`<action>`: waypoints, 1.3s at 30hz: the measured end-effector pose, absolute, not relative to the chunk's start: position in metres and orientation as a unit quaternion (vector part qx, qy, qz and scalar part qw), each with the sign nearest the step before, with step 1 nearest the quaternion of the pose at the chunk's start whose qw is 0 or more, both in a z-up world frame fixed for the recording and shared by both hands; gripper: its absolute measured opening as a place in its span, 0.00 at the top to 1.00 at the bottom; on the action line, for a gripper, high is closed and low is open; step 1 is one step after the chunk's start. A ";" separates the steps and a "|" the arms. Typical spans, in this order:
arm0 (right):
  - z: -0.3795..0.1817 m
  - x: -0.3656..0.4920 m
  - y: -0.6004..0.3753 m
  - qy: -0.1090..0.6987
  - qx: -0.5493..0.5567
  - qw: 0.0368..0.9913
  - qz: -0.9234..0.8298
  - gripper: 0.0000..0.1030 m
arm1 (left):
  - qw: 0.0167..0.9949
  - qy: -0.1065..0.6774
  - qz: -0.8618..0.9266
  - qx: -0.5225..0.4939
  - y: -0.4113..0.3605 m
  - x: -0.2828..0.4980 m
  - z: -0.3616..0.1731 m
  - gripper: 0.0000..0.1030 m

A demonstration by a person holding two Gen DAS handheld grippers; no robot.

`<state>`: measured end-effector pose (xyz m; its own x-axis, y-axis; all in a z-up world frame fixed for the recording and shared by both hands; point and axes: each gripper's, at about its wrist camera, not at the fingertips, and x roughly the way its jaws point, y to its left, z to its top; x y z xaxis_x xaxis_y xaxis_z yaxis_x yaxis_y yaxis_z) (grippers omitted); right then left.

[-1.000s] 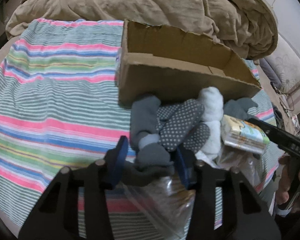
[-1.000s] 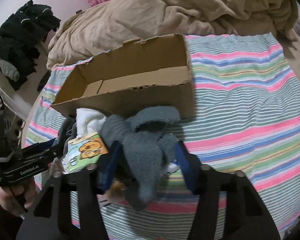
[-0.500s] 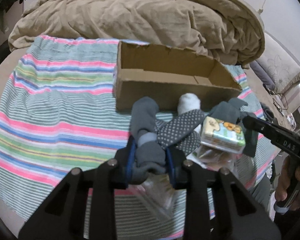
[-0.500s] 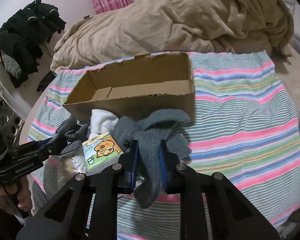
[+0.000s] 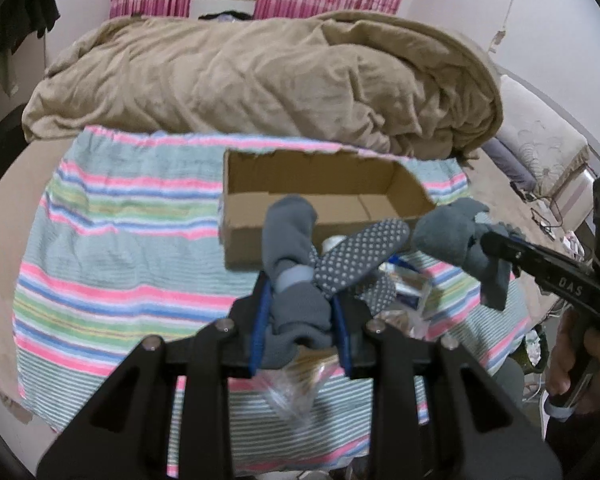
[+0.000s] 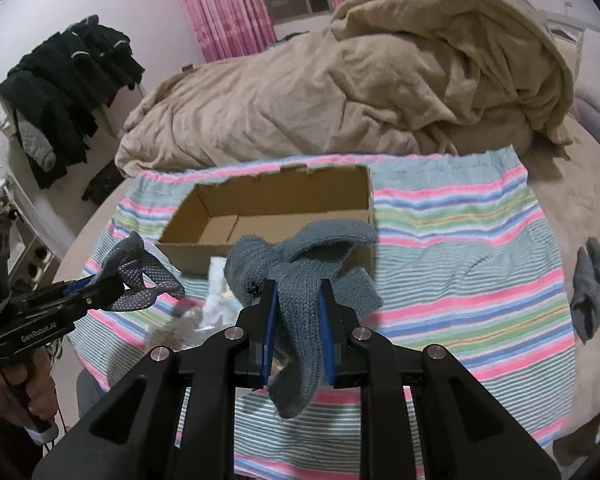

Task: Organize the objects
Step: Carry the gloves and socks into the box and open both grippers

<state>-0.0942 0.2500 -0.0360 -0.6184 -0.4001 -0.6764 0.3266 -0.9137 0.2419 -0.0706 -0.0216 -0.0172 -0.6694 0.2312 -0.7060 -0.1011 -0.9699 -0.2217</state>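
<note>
My left gripper (image 5: 300, 300) is shut on a bundle of grey socks with white grip dots (image 5: 356, 256), lifted above the striped cloth (image 5: 112, 248). My right gripper (image 6: 298, 300) is shut on a blue-grey knitted sock pair (image 6: 300, 264), also raised; the same pair hangs at the right of the left wrist view (image 5: 452, 236). An open, empty cardboard box (image 5: 320, 188) (image 6: 284, 196) lies just beyond both grippers. Below them on the cloth rest a clear plastic bag (image 5: 288, 396), a small packet (image 5: 408, 292) and a white sock (image 6: 220, 272).
A rumpled tan blanket (image 5: 260, 80) fills the bed behind the box. Dark clothes (image 6: 64, 88) hang at the left wall. Another grey sock pair (image 6: 592, 288) lies off the cloth's right edge. A hand (image 5: 576, 360) grips the right tool's handle.
Both grippers closed on their sock bundles and rose, lifting them off the pile. The box now appears farther below, and the white sock and packet stayed on the cloth.
</note>
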 end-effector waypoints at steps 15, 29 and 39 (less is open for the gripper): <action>0.007 -0.118 0.250 -0.040 0.337 0.213 -0.916 0.80 | 0.119 -0.065 0.931 -0.339 -0.003 -0.099 0.032 0.72; -0.036 -0.183 0.238 -0.052 0.369 0.209 -0.904 0.80 | 0.098 -0.065 0.931 -0.346 0.024 -0.163 -0.003 0.72; -0.075 -0.212 0.227 -0.051 0.401 0.209 -0.890 0.80 | 0.100 -0.077 0.909 -0.397 0.030 -0.201 -0.054 0.72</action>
<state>-0.2116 0.2268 -0.0745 -0.5900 -0.4141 -0.6932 0.3318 -0.9070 0.2595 -0.2015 0.0305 -0.0540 -0.6655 0.2432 -0.7057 -0.1203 -0.9680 -0.2201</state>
